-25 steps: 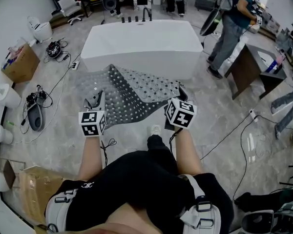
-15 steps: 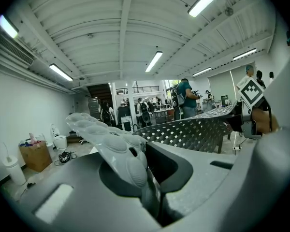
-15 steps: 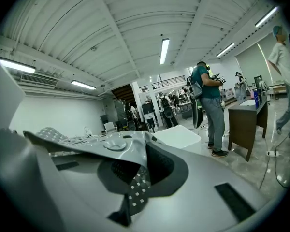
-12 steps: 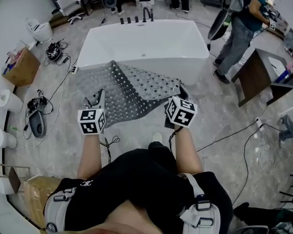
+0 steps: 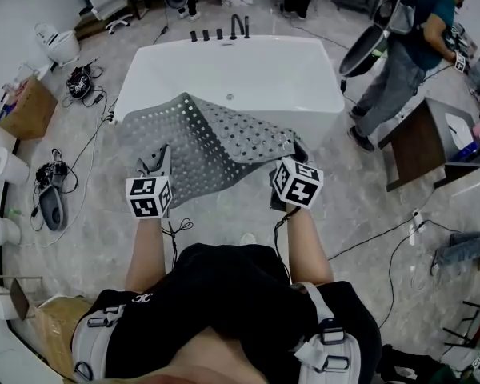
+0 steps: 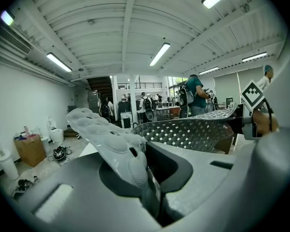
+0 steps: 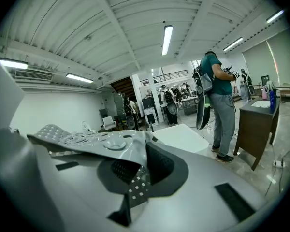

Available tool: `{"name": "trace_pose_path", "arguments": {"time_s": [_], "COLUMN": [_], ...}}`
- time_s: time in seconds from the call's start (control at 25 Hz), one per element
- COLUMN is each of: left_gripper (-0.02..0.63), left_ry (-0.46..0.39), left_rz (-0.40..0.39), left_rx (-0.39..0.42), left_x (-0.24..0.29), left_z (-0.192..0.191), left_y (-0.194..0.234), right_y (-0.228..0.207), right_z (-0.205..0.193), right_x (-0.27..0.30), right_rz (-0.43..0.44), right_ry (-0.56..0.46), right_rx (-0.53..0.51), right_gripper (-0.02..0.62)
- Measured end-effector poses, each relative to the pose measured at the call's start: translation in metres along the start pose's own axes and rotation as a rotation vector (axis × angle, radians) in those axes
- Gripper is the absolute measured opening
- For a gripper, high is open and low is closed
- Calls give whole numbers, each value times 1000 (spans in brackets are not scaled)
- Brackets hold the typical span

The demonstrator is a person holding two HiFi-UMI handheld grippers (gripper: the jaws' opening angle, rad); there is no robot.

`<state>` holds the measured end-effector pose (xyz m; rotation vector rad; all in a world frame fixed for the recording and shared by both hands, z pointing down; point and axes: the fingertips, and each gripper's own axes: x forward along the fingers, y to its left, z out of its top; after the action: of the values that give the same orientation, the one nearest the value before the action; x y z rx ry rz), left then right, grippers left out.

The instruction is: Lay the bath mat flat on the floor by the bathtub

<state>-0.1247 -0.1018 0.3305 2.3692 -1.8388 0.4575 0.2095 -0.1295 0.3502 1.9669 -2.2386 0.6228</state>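
The grey perforated bath mat [image 5: 212,142] hangs in the air between my two grippers, in front of the white bathtub [image 5: 232,74]. My left gripper [image 5: 158,163] is shut on the mat's near left edge; in the left gripper view the mat [image 6: 183,132] bulges up out of the jaws and stretches away to the right. My right gripper [image 5: 298,155] is shut on the mat's near right corner, and in the right gripper view the mat [image 7: 94,141] drapes left from the jaws. The mat's far edge folds up over the tub's near rim.
A person [image 5: 408,50] stands at the right by a dark cabinet [image 5: 428,146]. A toilet [image 5: 52,42], a cardboard box [image 5: 22,102] and cables [image 5: 60,174] lie at the left. A cord [image 5: 368,230] runs across the floor at the right. Grey tile floor [image 5: 224,210] lies below the mat.
Both grippers have carried the mat forward towards the tub; the mat has risen off the floor and now overlaps the tub's near rim. The standing person has shifted rightwards.
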Motion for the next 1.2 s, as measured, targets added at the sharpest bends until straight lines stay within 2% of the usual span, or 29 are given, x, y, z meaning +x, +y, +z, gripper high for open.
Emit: {"name": "trace_pose_path", "arguments": {"time_s": [0.2,0.4,0.76,1.04,1.2], "left_gripper": [35,36,37,37,37], "left_ry": [43,162,355,518,619], "left_rz": [-8,-51,-133,-214,-282], "left_rx": [-33,-70,-77,-47,-41], "left_x": [30,65,126,174,199], "left_z": [-13,-54,-126,-189,-242], "left_y": [19,35,96,116,123], "right_y": [4,-5,-15,-29,-36], "right_z": [1,-30,-126,-209,-260], "right_x": [38,76,137,170,182], "right_rz": [-2,-35,-106,-137,-154], "right_ry": [43,155,420,623,748], "right_rx": [0,16,145,258,316], "right_gripper": [23,23,23,23,23]}}
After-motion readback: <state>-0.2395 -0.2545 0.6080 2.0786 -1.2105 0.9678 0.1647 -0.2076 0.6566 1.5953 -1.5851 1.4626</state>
